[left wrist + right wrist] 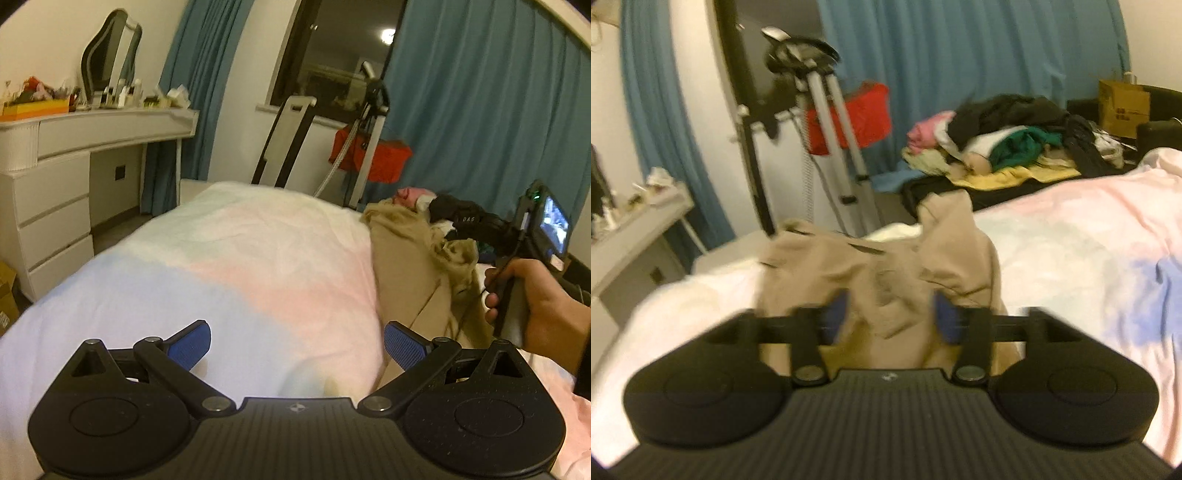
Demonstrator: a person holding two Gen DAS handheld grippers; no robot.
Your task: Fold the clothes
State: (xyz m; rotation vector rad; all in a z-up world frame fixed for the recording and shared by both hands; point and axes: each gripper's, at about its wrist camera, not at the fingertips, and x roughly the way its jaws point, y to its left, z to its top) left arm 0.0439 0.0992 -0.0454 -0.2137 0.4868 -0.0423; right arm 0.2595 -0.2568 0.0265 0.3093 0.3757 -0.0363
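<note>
A tan garment lies crumpled on the right side of the bed. A bunch of it is lifted. My right gripper is shut on that bunched tan cloth, blue pads on either side of the fold. In the left wrist view a hand holds the right gripper, and the cloth hangs from its tips. My left gripper hovers open over the pastel sheet, left of the garment, with nothing between its fingers.
A pile of mixed clothes sits on a dark surface beyond the bed. A tripod and a red bag stand at the bed's far end, by blue curtains. A white dresser is on the left. A cardboard box stands far right.
</note>
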